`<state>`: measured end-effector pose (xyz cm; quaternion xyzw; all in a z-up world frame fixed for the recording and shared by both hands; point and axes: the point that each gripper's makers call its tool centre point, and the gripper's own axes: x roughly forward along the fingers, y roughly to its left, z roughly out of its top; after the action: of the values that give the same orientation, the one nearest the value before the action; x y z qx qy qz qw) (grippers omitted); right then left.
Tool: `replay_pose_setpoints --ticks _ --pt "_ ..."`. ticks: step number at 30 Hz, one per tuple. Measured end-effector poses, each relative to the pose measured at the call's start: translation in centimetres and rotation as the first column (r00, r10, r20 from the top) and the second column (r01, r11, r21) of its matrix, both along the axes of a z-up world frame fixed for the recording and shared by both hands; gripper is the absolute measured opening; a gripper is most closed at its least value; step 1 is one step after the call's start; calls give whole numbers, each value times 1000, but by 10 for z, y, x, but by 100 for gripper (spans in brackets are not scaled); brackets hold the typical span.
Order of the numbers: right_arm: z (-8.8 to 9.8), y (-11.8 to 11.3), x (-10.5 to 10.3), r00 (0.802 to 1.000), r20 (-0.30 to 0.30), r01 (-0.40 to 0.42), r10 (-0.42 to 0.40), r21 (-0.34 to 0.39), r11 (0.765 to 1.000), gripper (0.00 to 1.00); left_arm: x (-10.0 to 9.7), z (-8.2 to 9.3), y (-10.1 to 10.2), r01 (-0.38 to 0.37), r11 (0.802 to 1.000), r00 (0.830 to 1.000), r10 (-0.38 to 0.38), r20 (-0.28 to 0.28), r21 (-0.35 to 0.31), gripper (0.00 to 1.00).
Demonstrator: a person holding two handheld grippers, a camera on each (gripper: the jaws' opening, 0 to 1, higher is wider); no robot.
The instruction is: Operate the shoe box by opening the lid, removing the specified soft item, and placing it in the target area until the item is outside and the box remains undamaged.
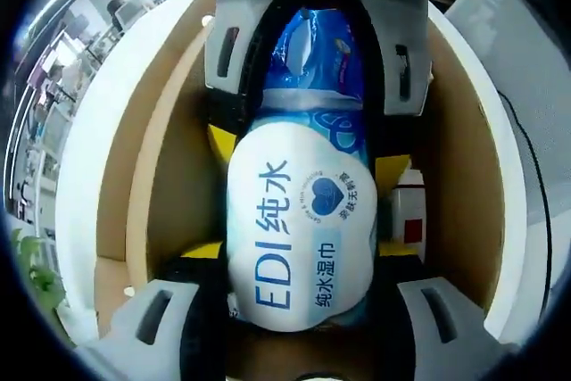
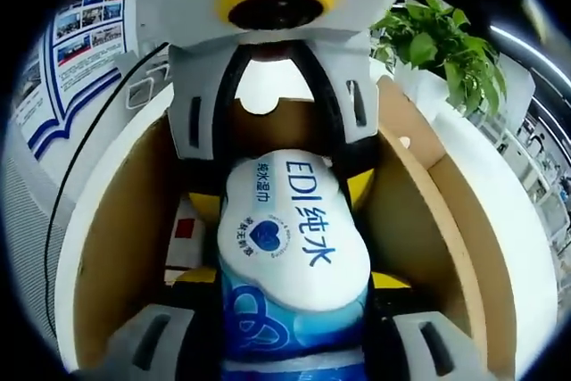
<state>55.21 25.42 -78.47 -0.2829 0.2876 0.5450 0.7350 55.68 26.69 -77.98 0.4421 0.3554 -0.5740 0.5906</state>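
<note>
Brown cardboard walls of the open shoe box (image 1: pixel 165 176) curve round both views, white on the outside and bare inside, with the lid already out of the way. Between those walls sits the soft white-and-blue pack of wet wipes (image 1: pixel 299 229), printed "EDI" in blue, and both tools have it from opposite ends. In the left gripper view the left tool (image 1: pixel 299 296) has its pale grey jaws closed in against the near, white end of the pack, while the right tool (image 1: pixel 308 60) comes in from the far side and pinches the blue end. The right gripper view gives the mirror of this: the right tool (image 2: pixel 290 332) clamps the blue patterned end nearest its camera, and the left tool (image 2: pixel 272 127) holds the white end beyond. Neither tool is wide open; each is narrowed to the pack's width, and the plastic bulges a little between them. The pack is still within the box, though how far it stands off the floor I cannot tell. A small white carton with a red mark (image 1: pixel 409 211) lies beside it on the box floor. A leafy green plant (image 2: pixel 442 46) stands on the white bench (image 2: pixel 500 220) beyond the box. To do this lift well, I judge both tools should rise together and level, keeping clear of the cardboard sides so the box is not dragged or torn.
</note>
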Motion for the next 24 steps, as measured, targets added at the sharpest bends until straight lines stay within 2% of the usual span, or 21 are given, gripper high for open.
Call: replay_pose_setpoints --ticks 3,5,6,10,14,24 --pt "-1 2 0 1000 16 5 -5 3 1000 62 -2 -4 -2 5 1000 1000 -5 -8 16 65" --pt "-1 1 1 1000 18 2 -2 4 1000 61 -2 -6 -2 26 998 999 -27 22 52 66" --pt "0 1 1 1000 18 1 -1 2 1000 60 -2 -6 -3 24 998 1000 -25 10 65 66" --pt "-1 2 2 1000 31 1 -1 -1 1000 58 -2 -6 -3 27 998 999 -29 23 65 66" --pt "0 2 2 999 47 -9 9 -1 1000 54 -2 -4 -3 25 999 999 -26 41 37 64" --pt "4 2 2 998 60 16 -16 13 1000 49 -3 0 -4 46 998 997 -49 63 50 63"
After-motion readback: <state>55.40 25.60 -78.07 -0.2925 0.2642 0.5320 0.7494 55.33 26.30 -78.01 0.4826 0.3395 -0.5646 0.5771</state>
